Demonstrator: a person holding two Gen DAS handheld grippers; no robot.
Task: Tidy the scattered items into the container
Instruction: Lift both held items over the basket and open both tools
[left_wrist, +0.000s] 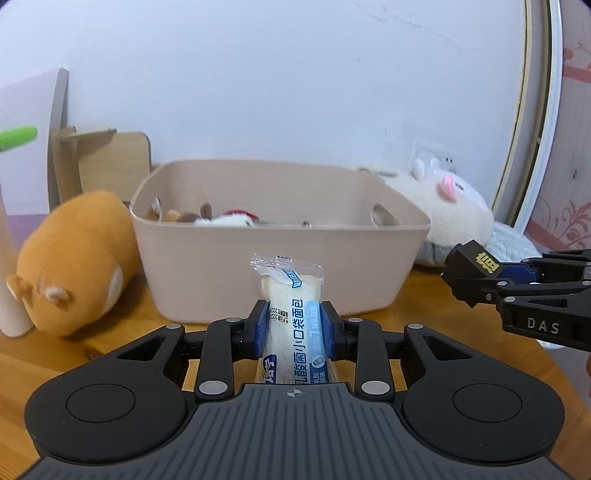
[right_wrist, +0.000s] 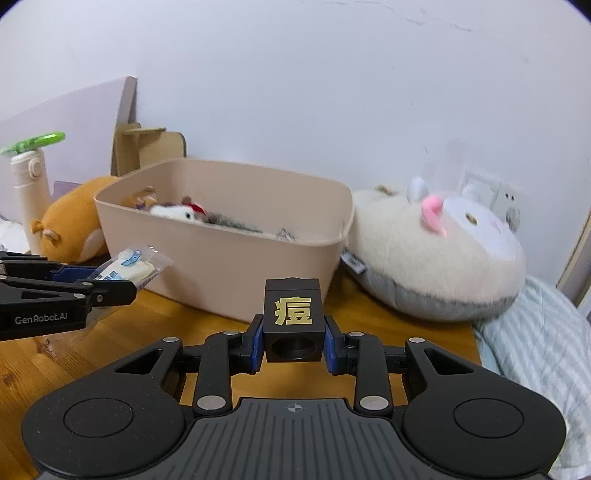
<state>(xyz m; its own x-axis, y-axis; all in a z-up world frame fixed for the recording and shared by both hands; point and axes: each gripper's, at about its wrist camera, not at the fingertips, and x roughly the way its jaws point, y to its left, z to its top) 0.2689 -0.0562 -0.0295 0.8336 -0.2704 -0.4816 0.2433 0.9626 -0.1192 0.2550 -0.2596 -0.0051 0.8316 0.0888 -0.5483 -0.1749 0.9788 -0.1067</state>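
My left gripper (left_wrist: 293, 328) is shut on a wrapped bread packet (left_wrist: 291, 314) with blue print, held lengthwise above the wooden table just in front of the beige bin (left_wrist: 221, 266). From the right wrist view the same packet (right_wrist: 127, 267) sticks out of the left gripper (right_wrist: 110, 286) at the left. My right gripper (right_wrist: 293, 341) is shut on a black cube (right_wrist: 292, 314) bearing a gold character, also short of the bin (right_wrist: 236, 280); the cube (left_wrist: 471, 267) shows at the right edge of the left wrist view. Small plush toys lie inside the bin.
An orange plush (left_wrist: 74, 262) lies left of the bin, a large white plush (right_wrist: 436, 251) right of it. A cream bottle (right_wrist: 31, 192) with a green fan, a cardboard stand (right_wrist: 147, 151) and the wall are behind. Striped cloth (right_wrist: 535, 339) hangs off the table's right edge.
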